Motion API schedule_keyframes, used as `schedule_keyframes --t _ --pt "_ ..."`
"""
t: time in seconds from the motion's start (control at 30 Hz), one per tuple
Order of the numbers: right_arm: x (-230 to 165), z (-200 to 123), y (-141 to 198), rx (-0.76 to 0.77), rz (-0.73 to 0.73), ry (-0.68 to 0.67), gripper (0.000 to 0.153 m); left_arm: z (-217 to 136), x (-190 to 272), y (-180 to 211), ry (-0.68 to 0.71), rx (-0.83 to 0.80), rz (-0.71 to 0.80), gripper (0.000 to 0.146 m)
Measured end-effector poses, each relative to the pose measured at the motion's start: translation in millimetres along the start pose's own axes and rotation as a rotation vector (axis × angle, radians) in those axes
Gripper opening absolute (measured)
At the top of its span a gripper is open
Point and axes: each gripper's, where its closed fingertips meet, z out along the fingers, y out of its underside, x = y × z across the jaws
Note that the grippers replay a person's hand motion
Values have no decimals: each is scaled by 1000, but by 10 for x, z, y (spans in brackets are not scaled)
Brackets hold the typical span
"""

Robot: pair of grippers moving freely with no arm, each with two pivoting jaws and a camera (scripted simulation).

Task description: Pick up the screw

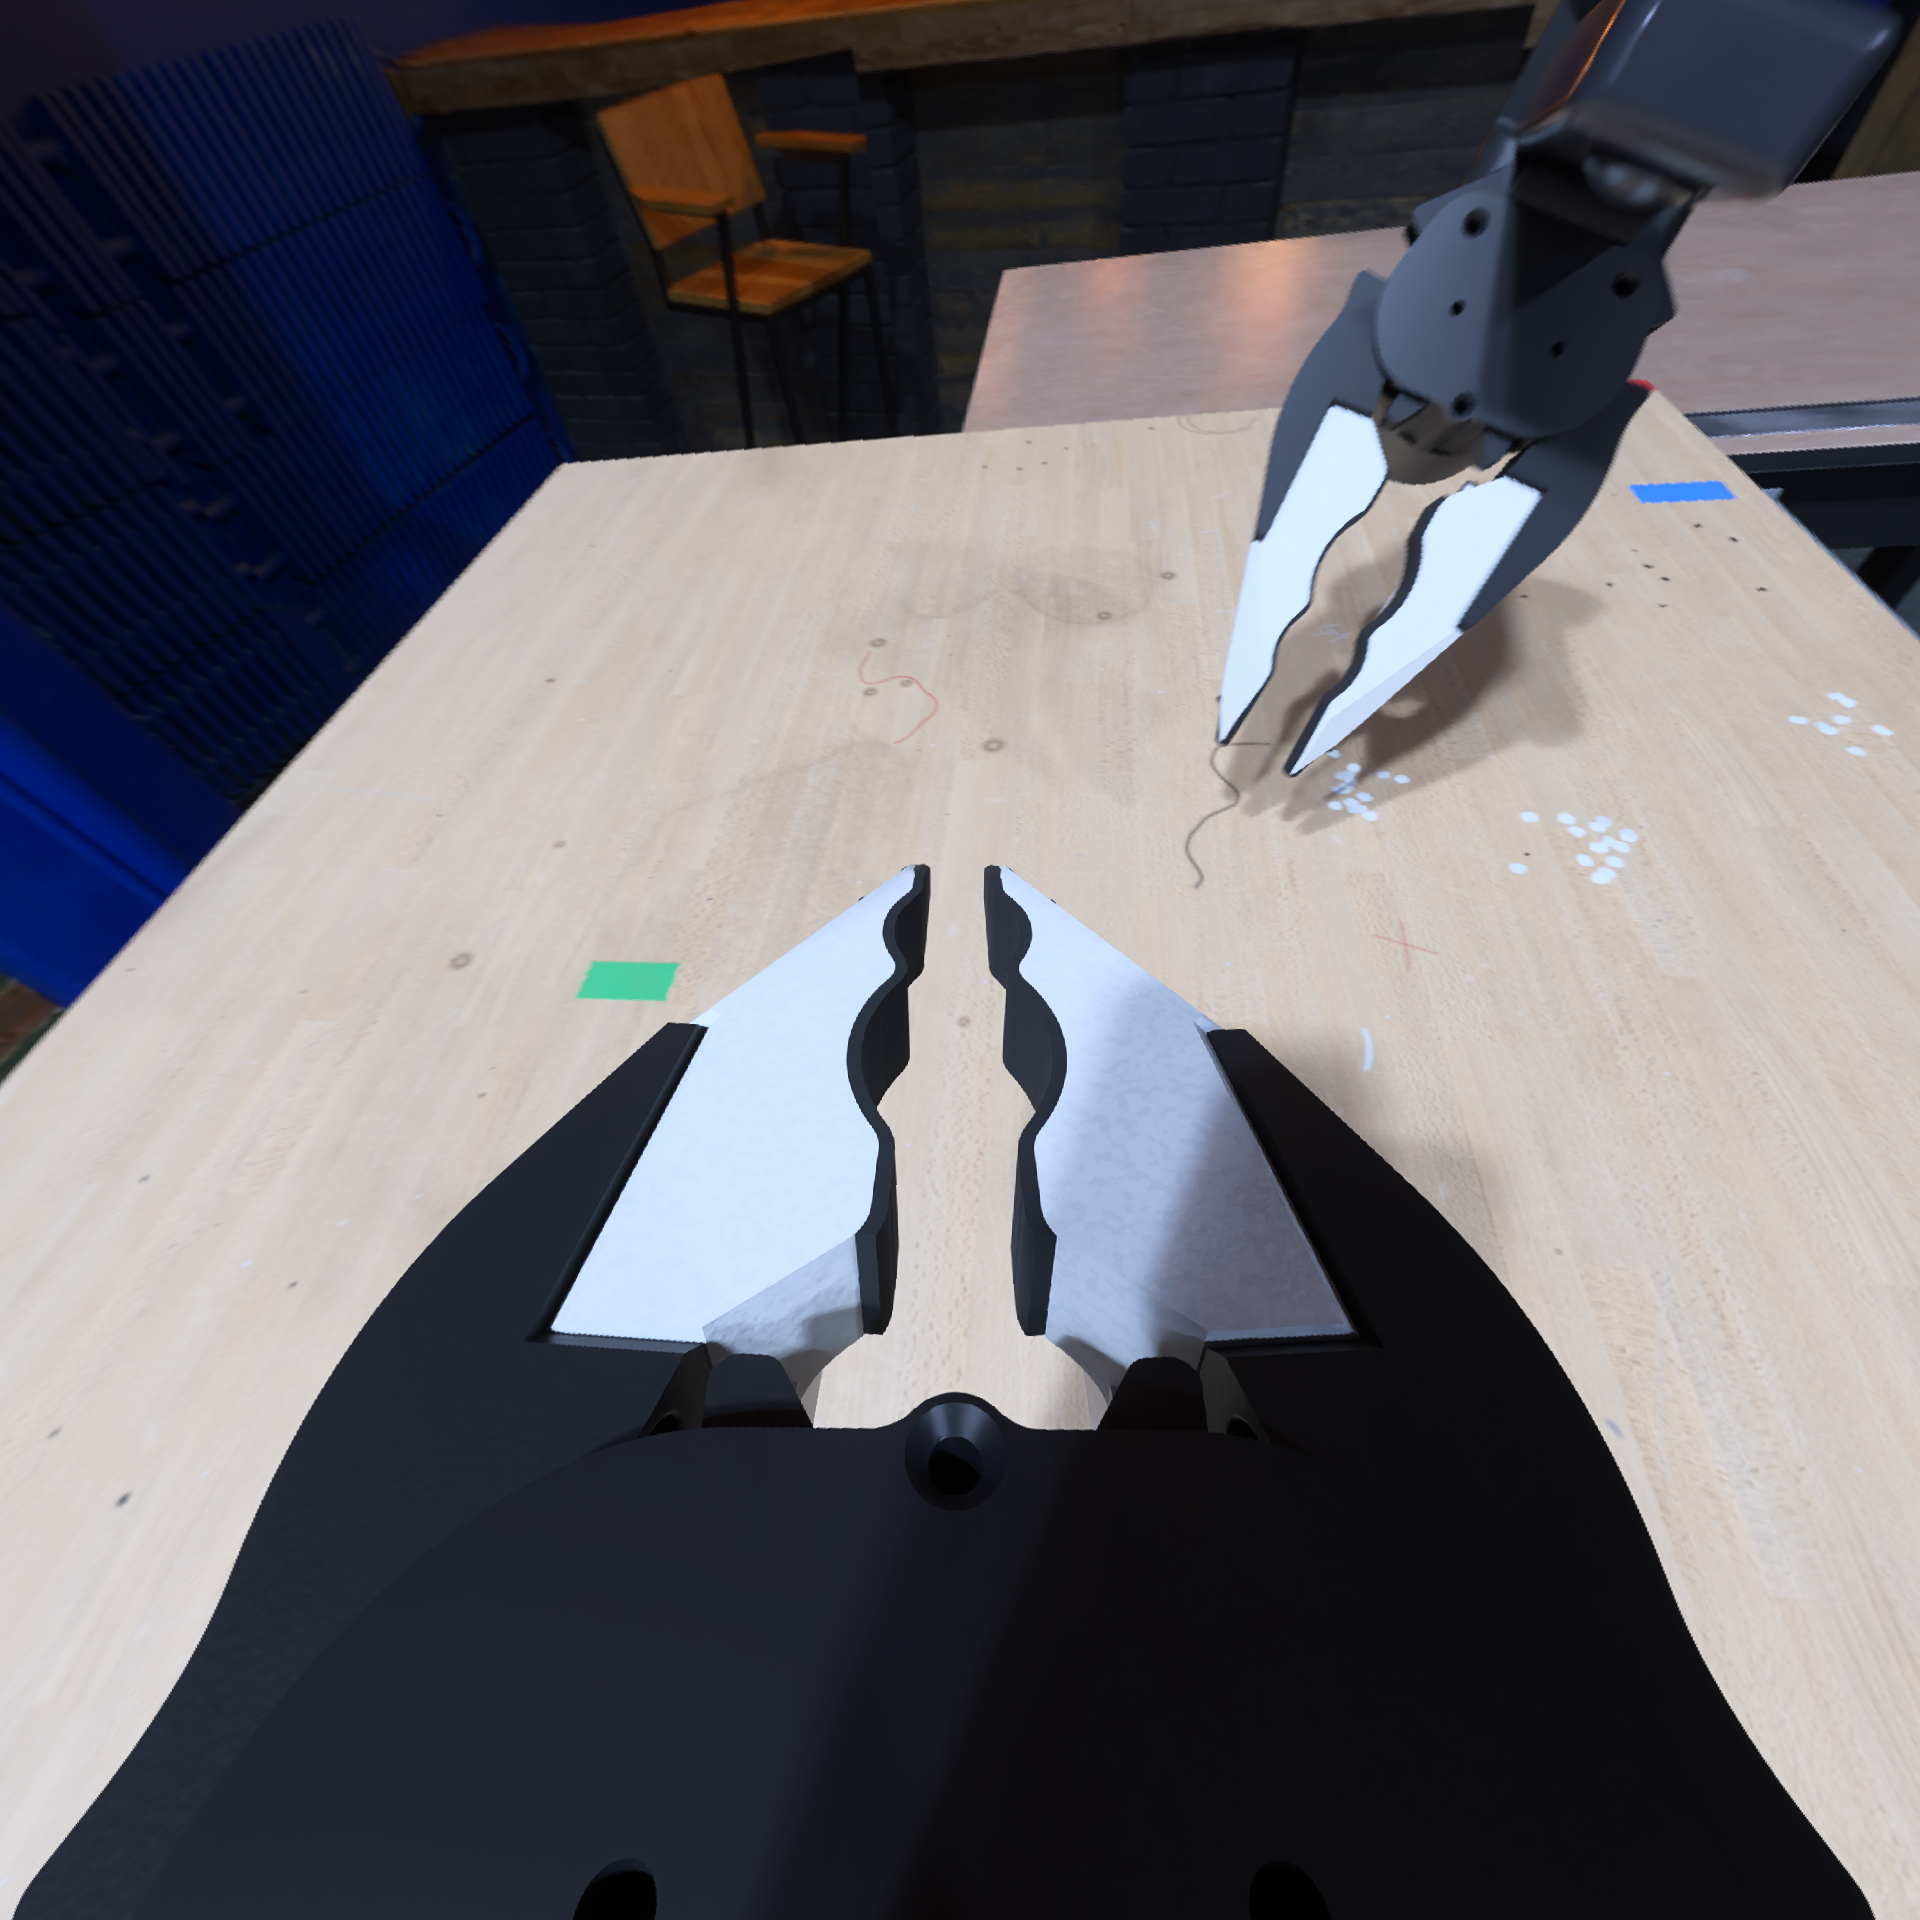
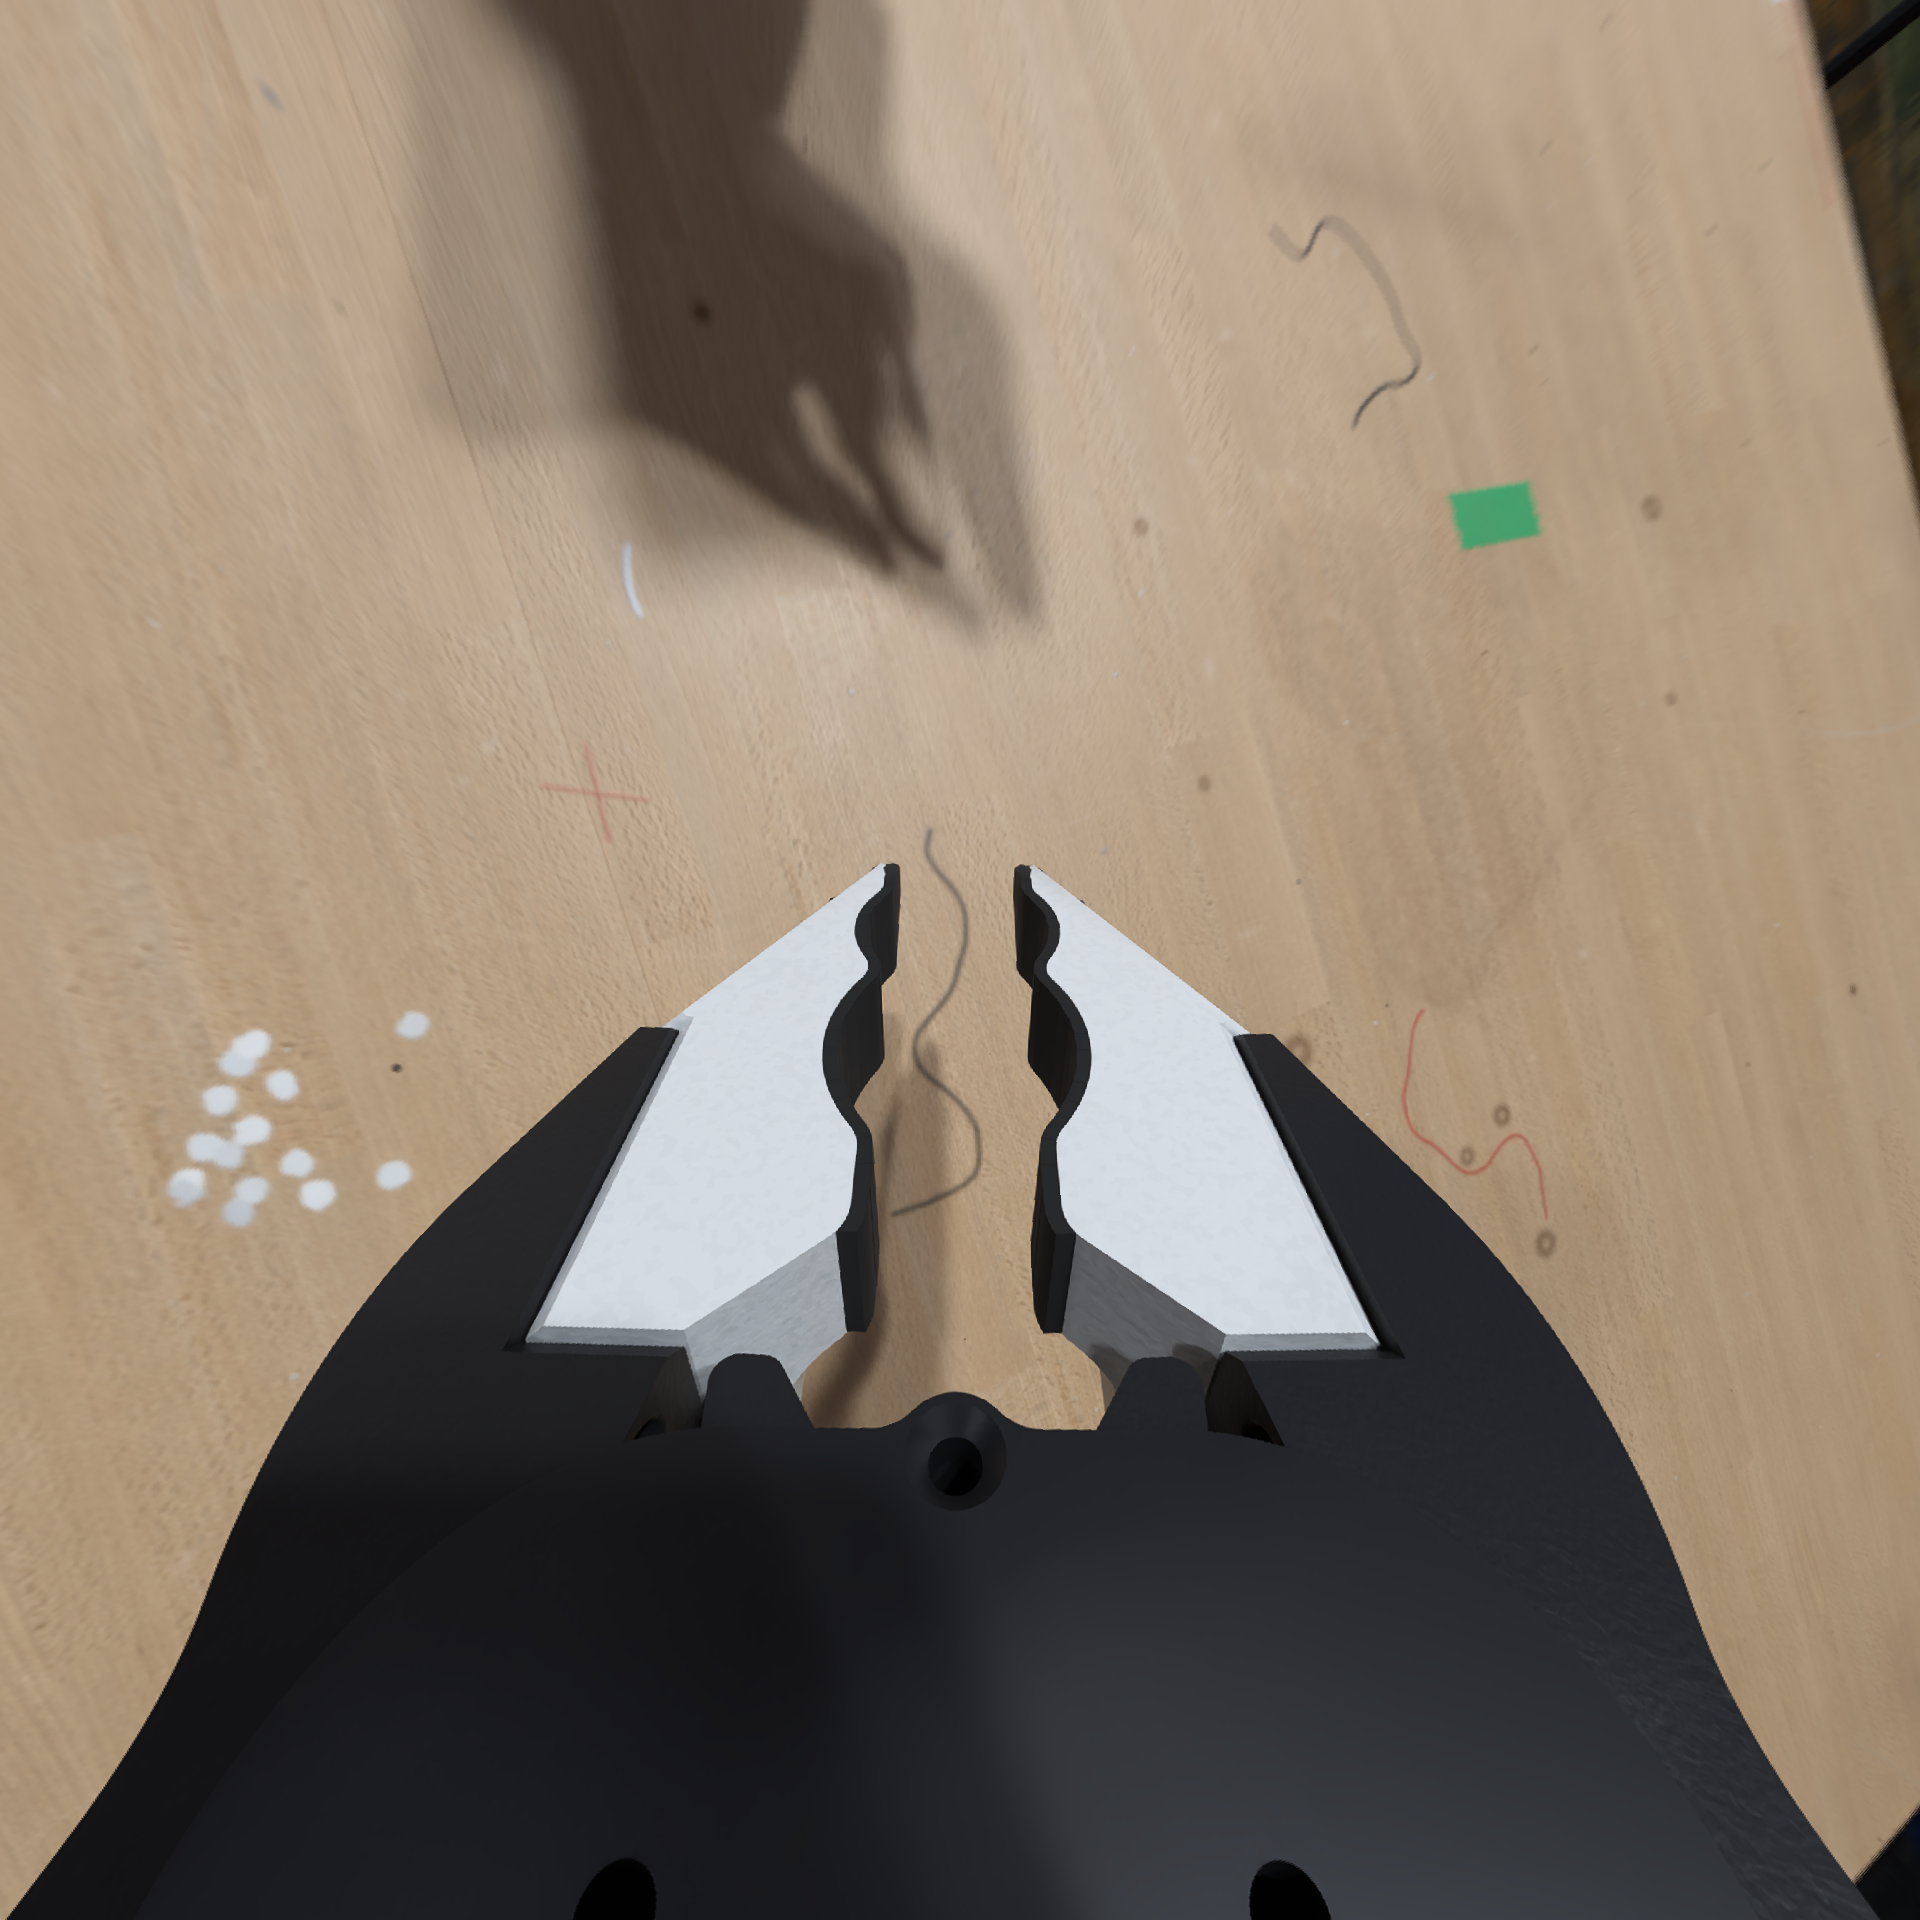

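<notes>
I see no screw in either view. My left gripper (image 1: 956, 873) hovers over the light wooden table (image 1: 727, 644), its jaws a narrow gap apart with nothing between them. My right gripper (image 2: 956, 873) points down at the table, its jaws a little wider apart and empty. Only a dark squiggle mark (image 2: 951, 1029) on the wood shows between them. In the left wrist view the right gripper (image 1: 1259, 756) is at the far right, its fingertips (image 1: 1231, 727) just above the table at the top end of that squiggle (image 1: 1210, 821).
A green tape patch (image 1: 628, 981) (image 2: 1494, 515), a blue patch (image 1: 1681, 491), red scribbles (image 1: 902, 696) and white dots (image 1: 1595, 842) (image 2: 255, 1127) mark the table. Beyond its far edge stand a wooden chair (image 1: 727, 208), a second table (image 1: 1195, 322) and a blue wall (image 1: 208, 416).
</notes>
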Motion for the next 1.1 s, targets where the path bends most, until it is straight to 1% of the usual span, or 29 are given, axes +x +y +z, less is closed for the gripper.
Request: schedule_keyframes --t 0.1,0.17,0.33,0.43,0.7,0.8,0.9,1.0,1.1 --pt "26 -155 -164 92 29 16 20 -135 -127 -71 -64 13 8 10" --pt "30 -169 -303 149 45 20 20 -275 -248 -158 -115 45 -14 10" --pt "55 56 -621 201 49 26 20 -654 -565 -272 -271 115 -62 8" --pt "107 232 -815 195 46 37 19 -766 -672 -268 -325 128 -81 7" --pt "374 682 -1338 166 67 33 16 -853 -759 -268 -382 127 -67 8" --pt "527 854 -1479 151 107 13 15 -924 -803 -288 -398 156 -81 7" --pt "683 958 -1660 170 161 -4 16 -952 -839 -282 -410 175 -103 8" --pt "798 1031 -1850 200 204 -27 16 -900 -842 -236 -403 162 -115 8" --pt "857 1125 -2021 253 170 -26 17 -808 -814 -186 -394 129 -92 9"
